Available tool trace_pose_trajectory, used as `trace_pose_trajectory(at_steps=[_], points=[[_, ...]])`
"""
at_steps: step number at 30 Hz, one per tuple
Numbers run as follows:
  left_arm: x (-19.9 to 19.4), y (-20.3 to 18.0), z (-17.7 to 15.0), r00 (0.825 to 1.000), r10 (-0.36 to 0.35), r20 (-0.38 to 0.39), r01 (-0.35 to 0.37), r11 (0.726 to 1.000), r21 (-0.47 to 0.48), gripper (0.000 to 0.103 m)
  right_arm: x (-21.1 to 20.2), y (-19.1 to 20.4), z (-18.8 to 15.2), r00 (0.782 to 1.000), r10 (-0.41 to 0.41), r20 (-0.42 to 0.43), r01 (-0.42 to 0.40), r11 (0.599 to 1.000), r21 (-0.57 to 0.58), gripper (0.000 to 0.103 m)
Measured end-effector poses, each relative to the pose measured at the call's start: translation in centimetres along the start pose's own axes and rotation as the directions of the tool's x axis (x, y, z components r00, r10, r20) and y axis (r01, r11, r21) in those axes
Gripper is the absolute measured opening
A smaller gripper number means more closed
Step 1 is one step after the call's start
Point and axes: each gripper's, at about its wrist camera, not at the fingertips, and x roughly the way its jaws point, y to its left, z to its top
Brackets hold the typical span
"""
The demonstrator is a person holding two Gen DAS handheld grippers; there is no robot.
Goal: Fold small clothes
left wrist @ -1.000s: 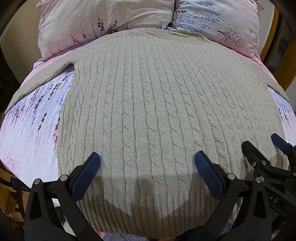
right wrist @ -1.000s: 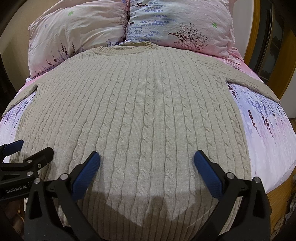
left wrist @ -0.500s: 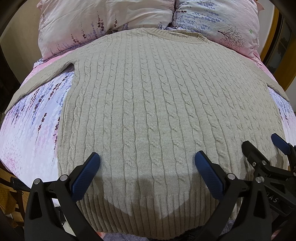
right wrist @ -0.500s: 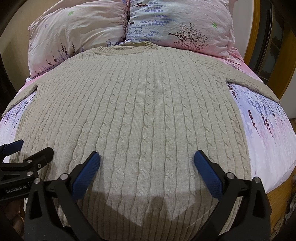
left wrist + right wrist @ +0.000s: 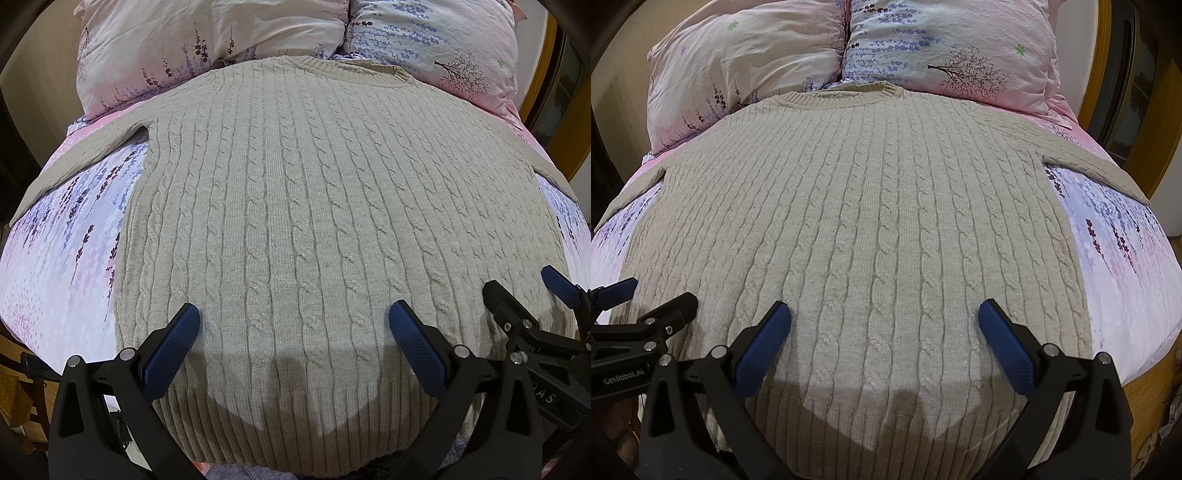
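A bed (image 5: 55,258) fills the room view, covered with a sheet printed in pink, white and purple flowers. At the far end two pillows lie side by side, a pale pink pillow (image 5: 207,40) on the left and a blue and pink pillow (image 5: 436,44) with a little tree picture on the right. A yellow wooden frame (image 5: 1097,55) stands past the bed on the right side. A big beige sweater (image 5: 314,206) with twisted rope patterns lies flat on the bed. Its neck points at the pillows and its ribbed bottom edge is close to the cameras. One sleeve (image 5: 85,158) reaches out to the left over the sheet and the other sleeve (image 5: 1093,166) reaches out to the right. The left gripper (image 5: 293,317) is just over the bottom part of the sweater, near its left half, with its two blue fingers (image 5: 170,347) spread wide and nothing between them. The right gripper (image 5: 884,317) is beside it over the right half, and its blue fingers (image 5: 1004,347) are spread wide too, with nothing in them. Each gripper shows at the edge of the other one's view. Dark shadows from the grippers fall on the ribbed edge.
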Motion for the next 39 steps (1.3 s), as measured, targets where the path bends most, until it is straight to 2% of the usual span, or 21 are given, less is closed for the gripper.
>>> trace_pose_trajectory(at_steps=[19, 25, 28, 30, 31, 35, 38, 39], points=[[0.1, -0.1, 0.6, 1.0, -0.009, 0.017, 0.008, 1.0, 0.026, 0.102, 0.3, -0.3, 0.1, 1.0, 0.025, 0.005, -0.024, 0.999, -0.047, 0.101], [0.1, 0.9, 1.4, 0.993, -0.092, 0.07, 0.092, 0.996, -0.003, 0.102, 0.2, -0.5, -0.2, 0.998, 0.06, 0.022, -0.058, 0.995, -0.078, 0.101], [-0.2, 1.7, 1.9, 0.976, -0.172, 0.137, 0.177, 0.984, -0.025, 0.102, 0.3, -0.9, 0.2, 0.995, 0.095, 0.011, -0.094, 0.993, -0.074, 0.101], [-0.6, 2.4, 2.5, 0.953, -0.234, 0.19, 0.243, 0.97, -0.025, 0.102, 0.3, -2.2, 0.9, 0.989, 0.149, 0.014, -0.149, 0.988, -0.029, 0.096], [-0.6, 2.5, 2.8, 0.947, -0.247, 0.206, 0.256, 0.966, -0.021, 0.102, 0.3, -3.6, 1.4, 0.984, 0.179, 0.023, -0.179, 0.984, 0.015, 0.087], [-0.6, 2.8, 4.4, 0.935, -0.264, 0.237, 0.275, 0.961, -0.011, 0.102, 0.3, -10.7, 4.8, 0.984, 0.164, 0.076, -0.177, 0.956, 0.234, 0.081], [-0.3, 3.0, 5.4, 0.925, -0.298, 0.236, 0.308, 0.951, -0.008, 0.102, 0.4, -18.7, 6.9, 0.986, 0.088, 0.138, -0.14, 0.889, 0.436, 0.069], [-0.1, 3.0, 5.7, 0.923, -0.304, 0.234, 0.315, 0.949, -0.01, 0.102, 0.6, -22.1, 7.4, 0.986, 0.064, 0.154, -0.137, 0.839, 0.527, 0.067]])
